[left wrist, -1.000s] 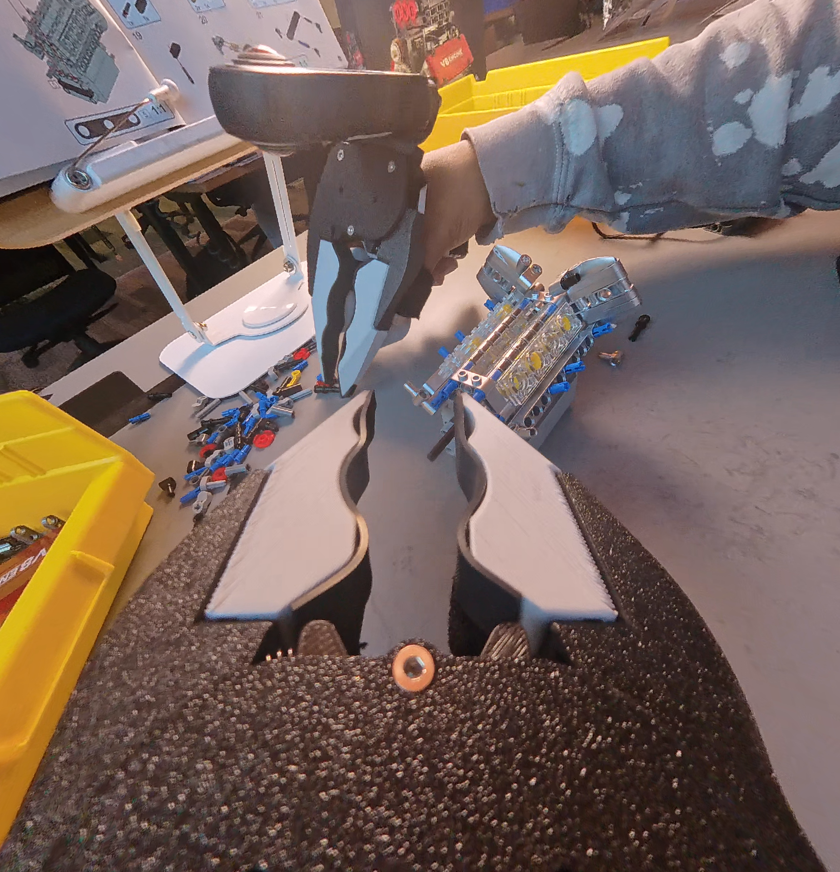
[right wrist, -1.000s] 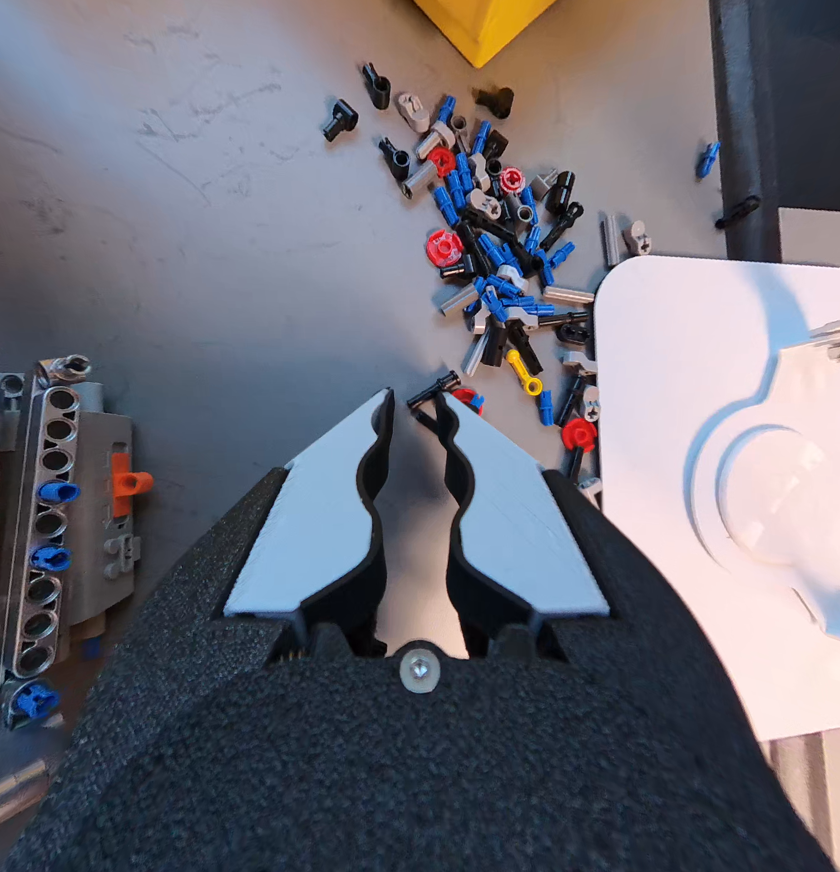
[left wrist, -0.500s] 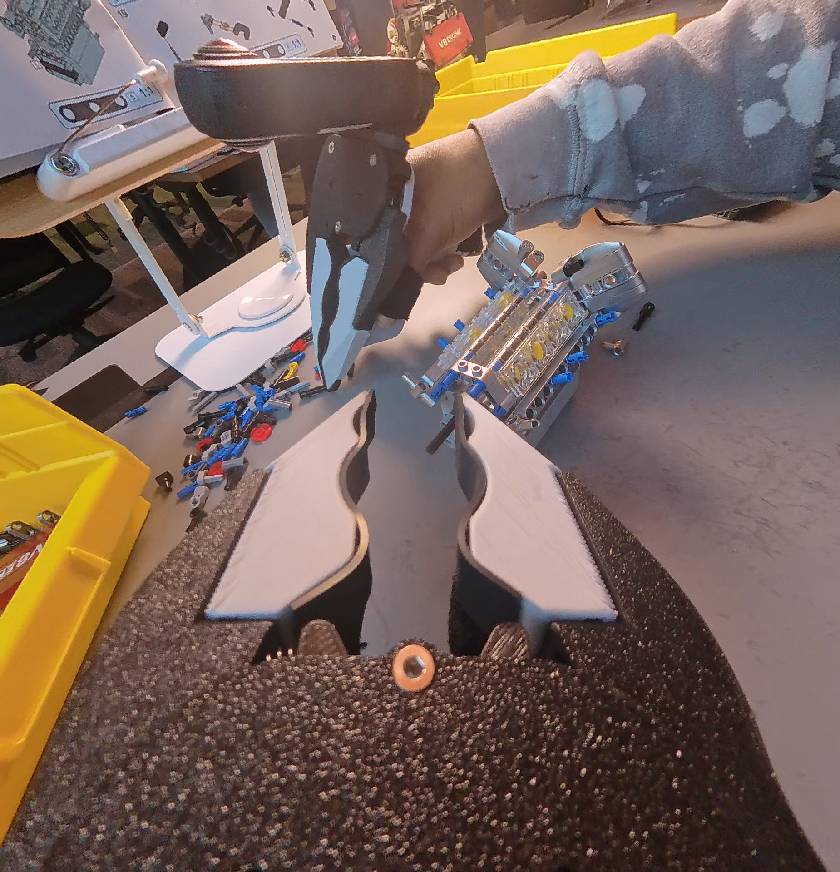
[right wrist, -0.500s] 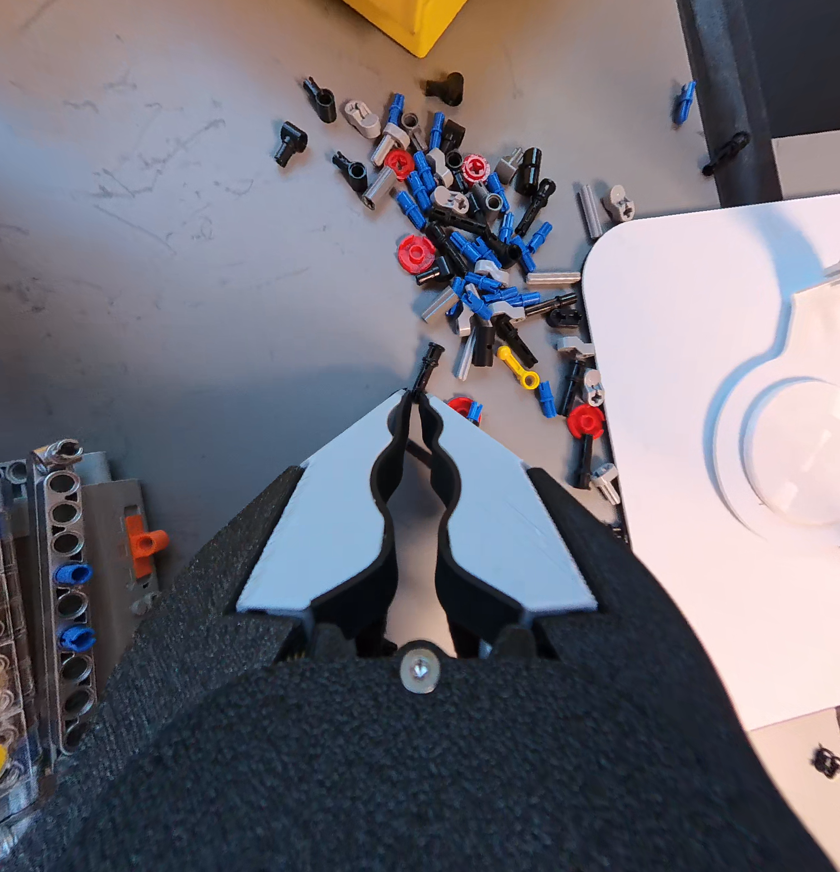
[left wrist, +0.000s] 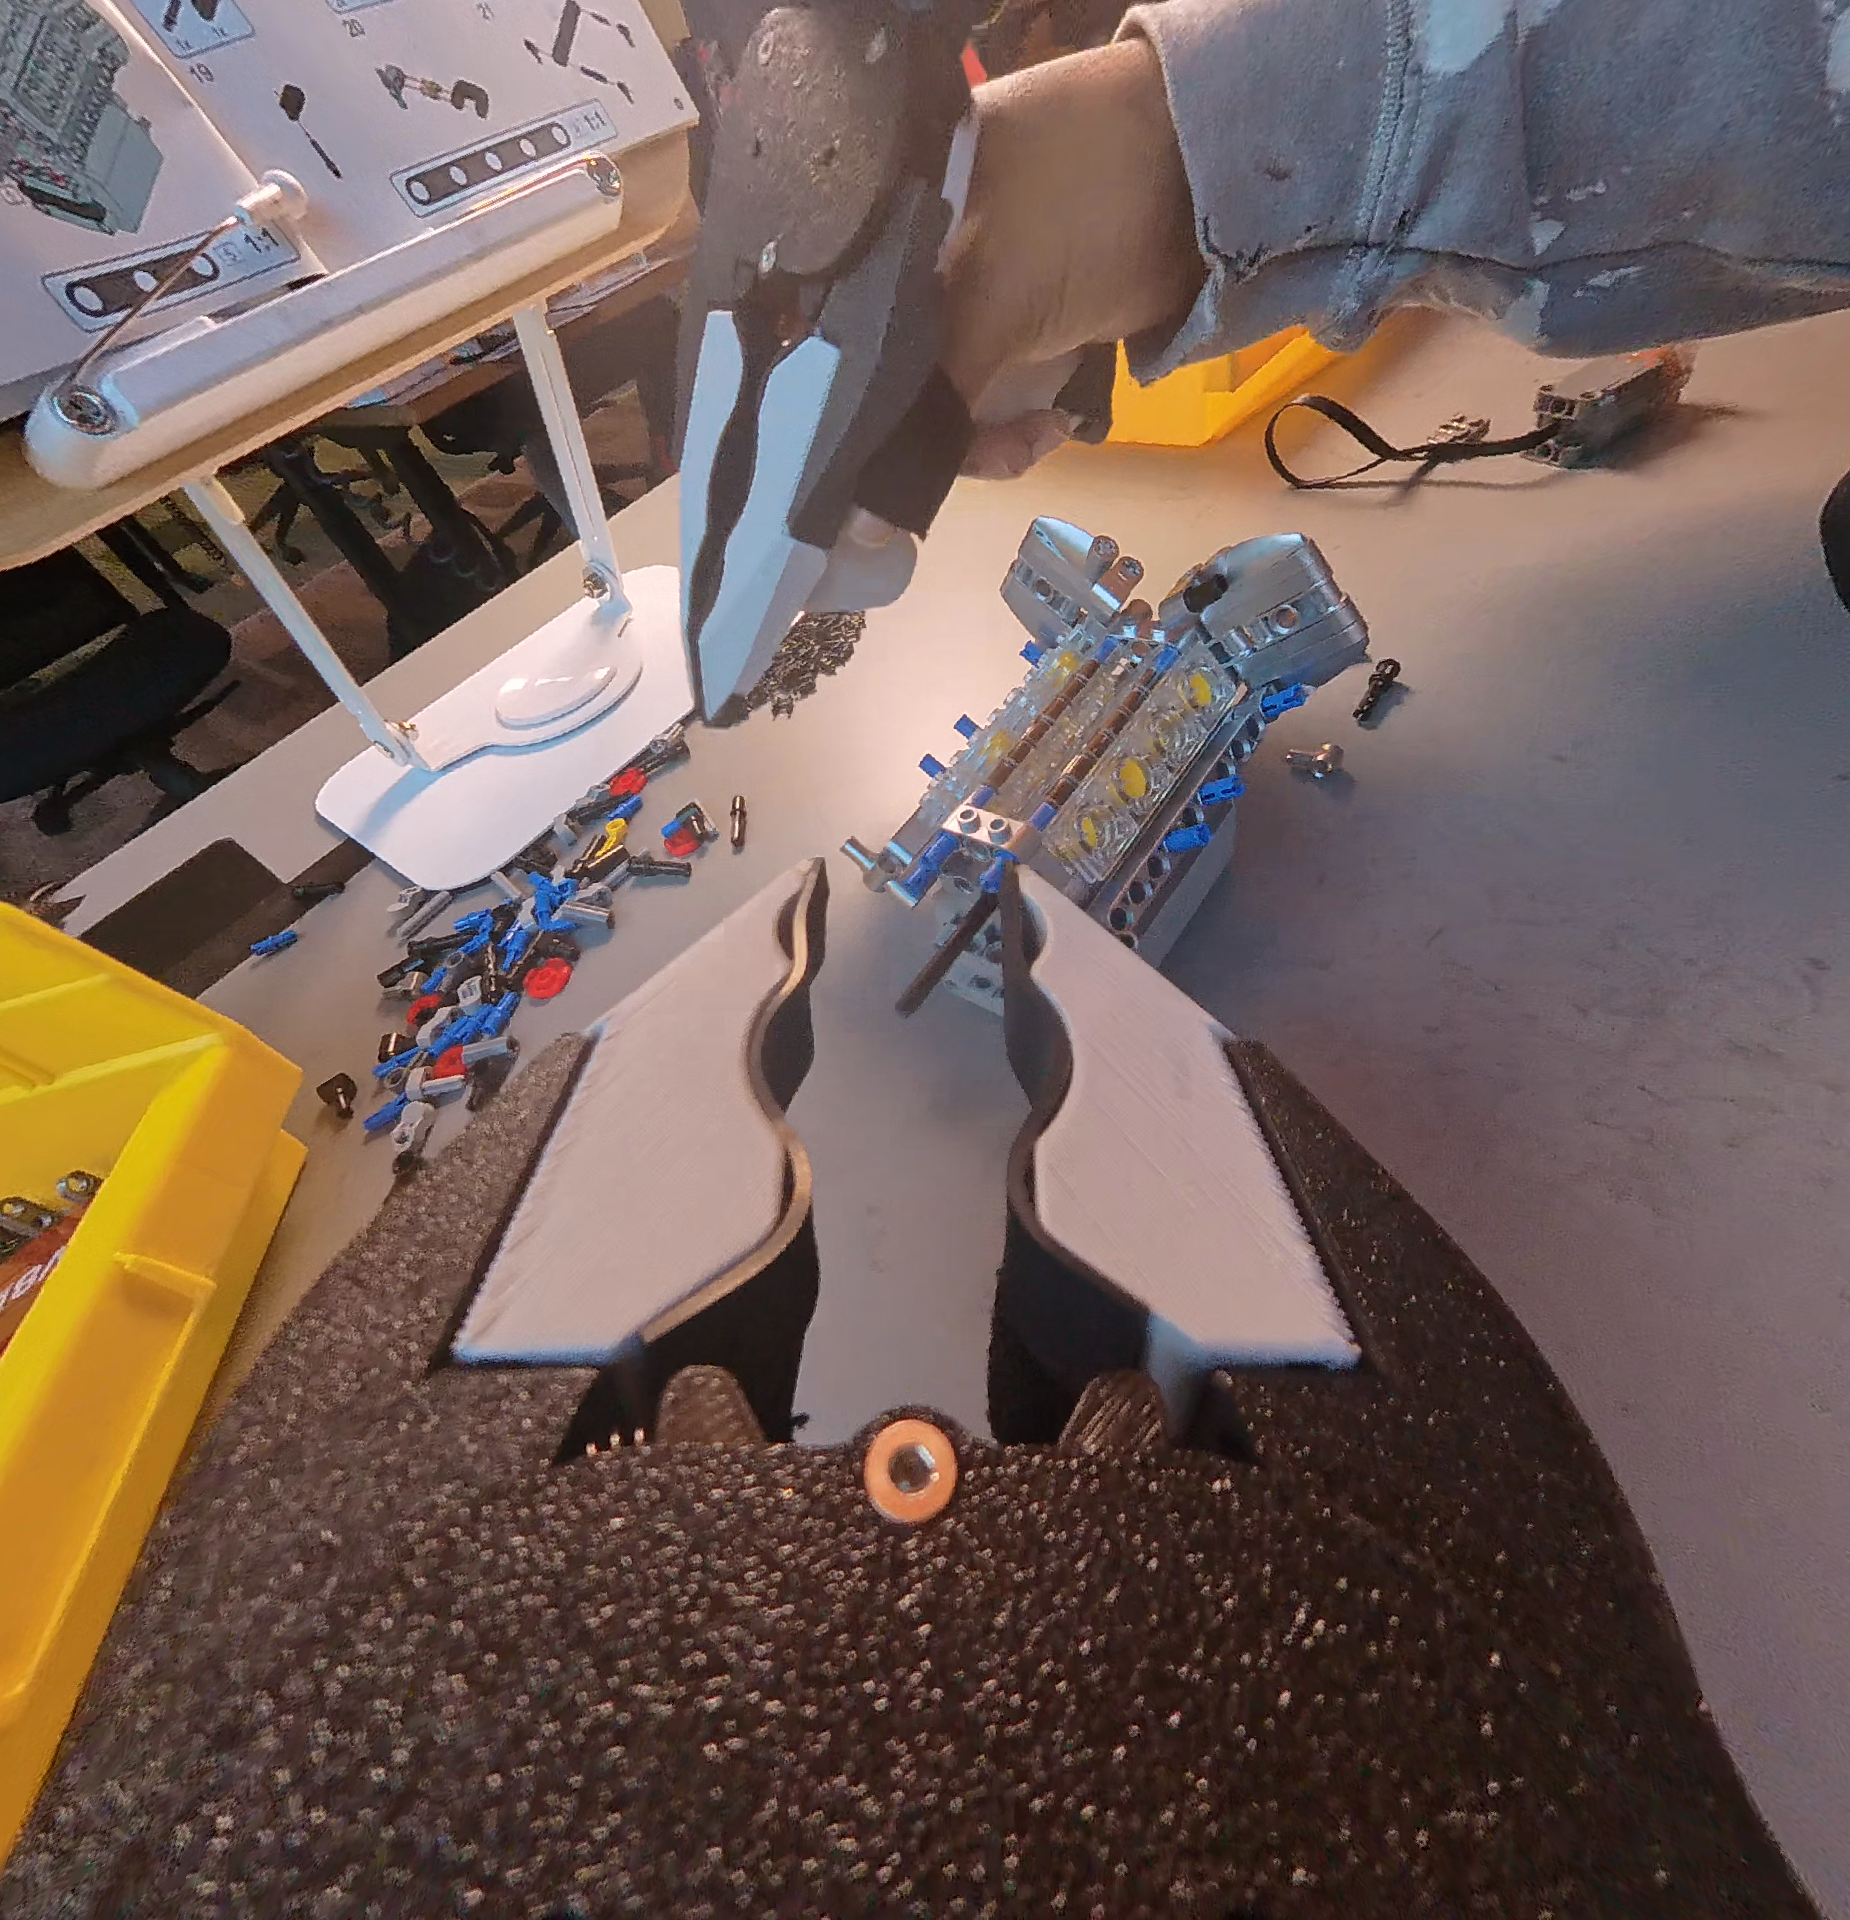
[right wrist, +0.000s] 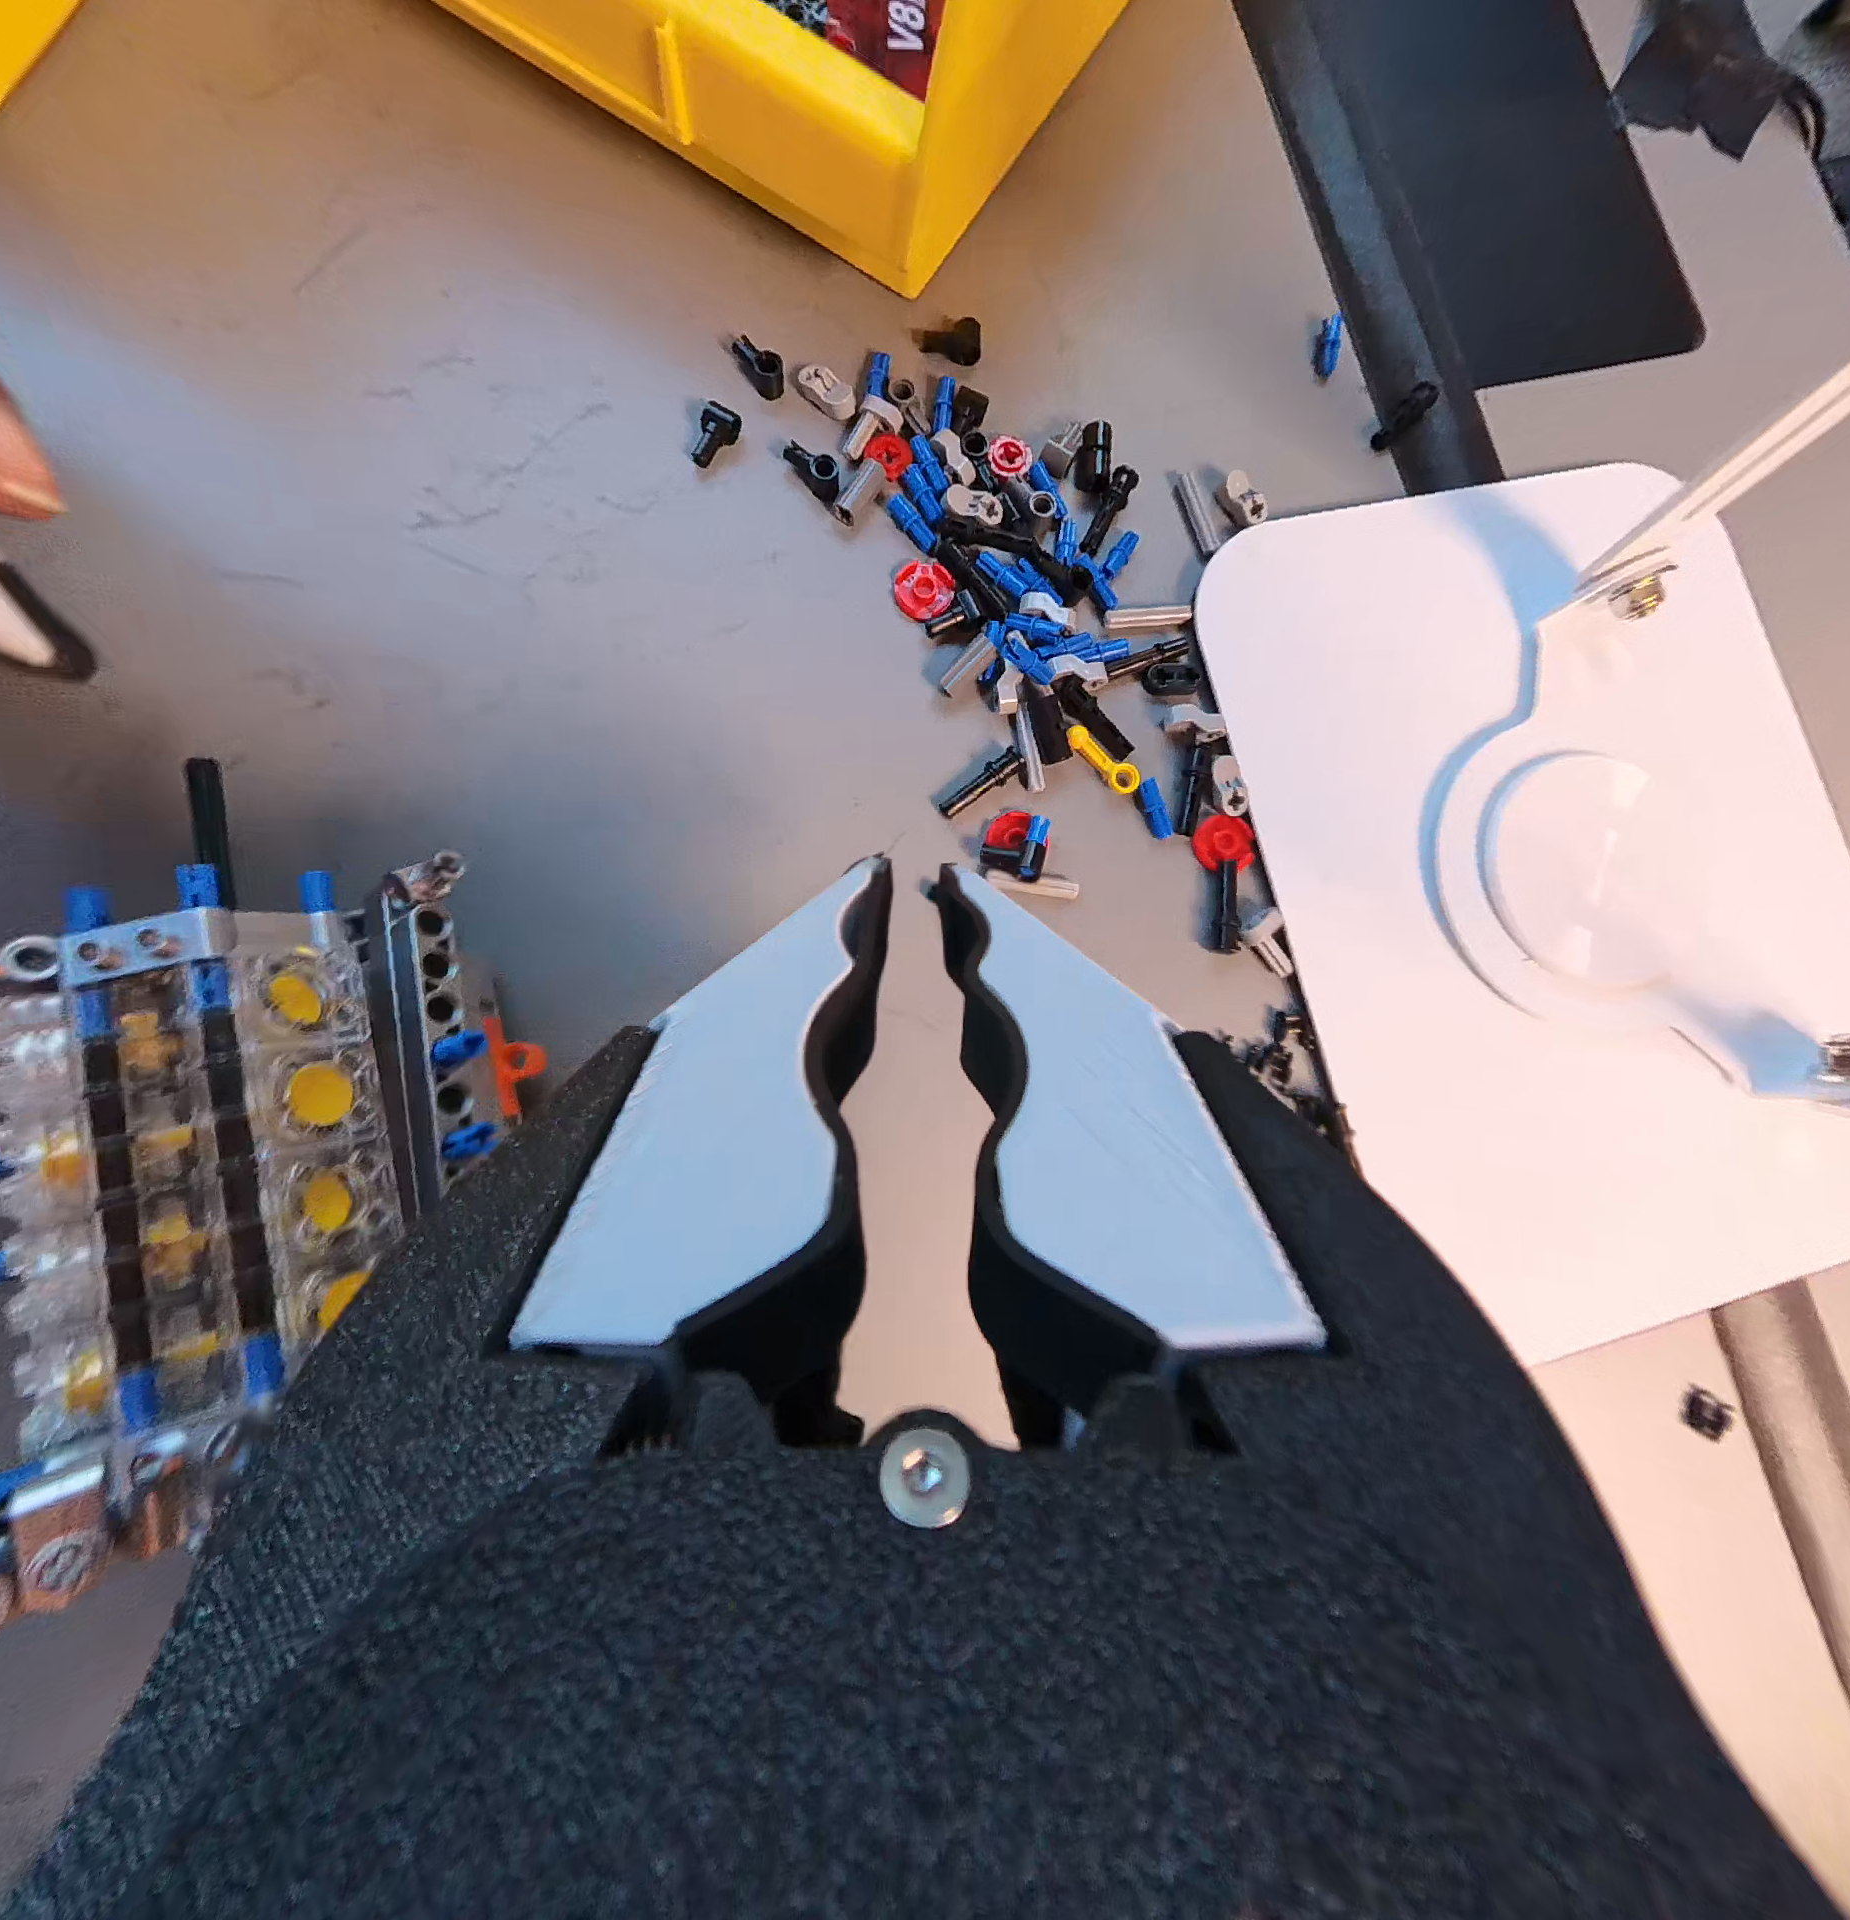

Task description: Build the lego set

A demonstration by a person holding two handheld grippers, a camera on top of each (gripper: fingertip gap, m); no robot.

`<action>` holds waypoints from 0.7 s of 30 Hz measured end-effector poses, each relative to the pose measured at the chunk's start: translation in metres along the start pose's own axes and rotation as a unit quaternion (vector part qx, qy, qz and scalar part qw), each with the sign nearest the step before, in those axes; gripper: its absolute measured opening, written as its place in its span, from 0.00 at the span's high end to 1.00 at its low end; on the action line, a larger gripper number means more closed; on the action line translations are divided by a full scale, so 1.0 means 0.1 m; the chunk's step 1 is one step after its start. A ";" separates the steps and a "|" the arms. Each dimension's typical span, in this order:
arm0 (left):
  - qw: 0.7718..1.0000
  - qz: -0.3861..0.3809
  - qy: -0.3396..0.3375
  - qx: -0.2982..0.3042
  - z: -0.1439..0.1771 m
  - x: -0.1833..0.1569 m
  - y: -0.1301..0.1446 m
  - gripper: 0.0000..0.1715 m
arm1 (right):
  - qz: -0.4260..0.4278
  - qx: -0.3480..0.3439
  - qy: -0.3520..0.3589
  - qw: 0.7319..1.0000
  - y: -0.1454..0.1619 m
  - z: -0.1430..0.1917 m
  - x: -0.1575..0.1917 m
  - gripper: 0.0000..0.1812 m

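Observation:
My left gripper (left wrist: pixel 916 883) is open and empty, low over the table. Its right fingertip is just in front of a grey and clear brick-built engine model (left wrist: pixel 1108 769) and next to the black axle (left wrist: pixel 942 966) that sticks out of it. My right gripper (right wrist: pixel 916 868) hangs above the edge of a pile of small blue, black, grey and red pins (right wrist: pixel 1014 582). Its jaws are nearly closed with only a narrow gap, and nothing shows between them. A black pin (right wrist: pixel 978 784) lies on the table just beyond its tips. The left wrist view shows the right gripper (left wrist: pixel 715 707) raised, held by a hand in a grey sleeve.
A white stand base (right wrist: pixel 1420 935) lies right of the pile, and the stand carries an instruction sheet (left wrist: pixel 277 125). Yellow bins stand at the near left (left wrist: pixel 69 1195) and beyond the pile (right wrist: pixel 796 104). A grey motor with a black cable (left wrist: pixel 1586 410) lies behind the model (right wrist: pixel 173 1091). Across from one pair of fingers to the other is roughly 15 cm.
My right gripper closed its jaws at the black pin beside the pile, then rose away. The pin stays on the table. My left gripper stayed open and barely moved.

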State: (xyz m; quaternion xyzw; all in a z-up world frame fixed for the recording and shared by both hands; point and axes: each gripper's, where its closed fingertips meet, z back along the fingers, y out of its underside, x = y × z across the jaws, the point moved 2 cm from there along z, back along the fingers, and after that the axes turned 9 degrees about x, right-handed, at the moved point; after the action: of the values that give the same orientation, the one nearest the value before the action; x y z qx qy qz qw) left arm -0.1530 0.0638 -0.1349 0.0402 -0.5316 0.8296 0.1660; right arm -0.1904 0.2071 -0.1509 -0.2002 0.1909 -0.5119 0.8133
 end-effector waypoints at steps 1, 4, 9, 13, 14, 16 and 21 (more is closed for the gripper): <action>1.000 -0.004 0.000 0.002 -0.01 -0.02 0.01 0.82 | -0.005 0.005 0.001 1.000 -0.01 -0.07 -0.01 0.94; 1.000 -0.019 -0.011 0.011 -0.02 -0.01 0.04 0.82 | -0.023 0.020 0.001 1.000 -0.06 -0.27 -0.05 0.92; 1.000 -0.014 -0.025 0.013 0.00 0.07 0.06 0.82 | -0.051 0.048 0.012 0.997 -0.11 -0.49 -0.15 0.91; 1.000 -0.008 -0.022 0.009 0.02 0.08 0.04 0.82 | -0.059 0.066 0.017 0.996 -0.10 -0.60 -0.17 0.92; 1.000 -0.008 -0.021 0.008 0.02 0.07 0.04 0.82 | -0.061 0.066 0.019 0.996 -0.10 -0.61 -0.17 0.93; 1.000 -0.010 -0.020 0.008 0.02 0.06 0.03 0.82 | -0.060 0.068 0.021 0.996 -0.11 -0.62 -0.19 0.97; 1.000 -0.013 -0.020 0.008 0.02 0.06 0.02 0.82 | -0.033 0.058 0.023 0.998 -0.09 -0.56 -0.19 0.97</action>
State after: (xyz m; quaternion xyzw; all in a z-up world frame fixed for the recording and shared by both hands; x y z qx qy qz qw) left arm -0.1594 0.0625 -0.1347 0.0651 -0.5277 0.8306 0.1652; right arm -0.2341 0.2134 -0.1914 -0.1473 0.1732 -0.5533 0.8014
